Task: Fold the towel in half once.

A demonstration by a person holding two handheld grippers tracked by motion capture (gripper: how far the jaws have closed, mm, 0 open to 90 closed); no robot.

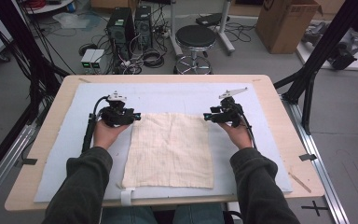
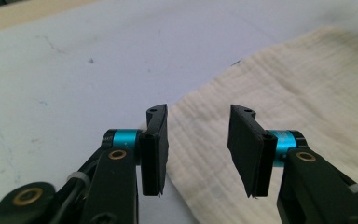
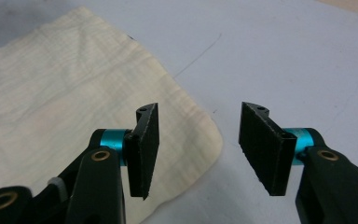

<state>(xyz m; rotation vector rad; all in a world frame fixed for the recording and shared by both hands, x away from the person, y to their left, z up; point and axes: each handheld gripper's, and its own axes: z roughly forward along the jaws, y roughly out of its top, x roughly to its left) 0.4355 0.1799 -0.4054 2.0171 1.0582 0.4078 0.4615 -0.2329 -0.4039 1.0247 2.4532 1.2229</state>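
Where the cream cloth (image 1: 169,149) lies flat on the pale blue mat (image 1: 74,154) covering the tabletop (image 1: 42,140), the left gripper (image 1: 135,116) sits at its far left corner, fingers (image 2: 154,149) apart with the cloth's corner between them, not pinched. At the far right corner, the right gripper (image 1: 207,116) points inward, its fingers (image 3: 144,149) likewise spread, straddling the cloth's rounded corner without pressing it.

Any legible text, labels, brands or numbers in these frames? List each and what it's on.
None readable.
Cardboard box: a dark mark near its top edge, too blurred to read.
Two small white units on the floor: green lit fronts, no figures legible.
Cloth, left gripper and right gripper: no lettering visible.
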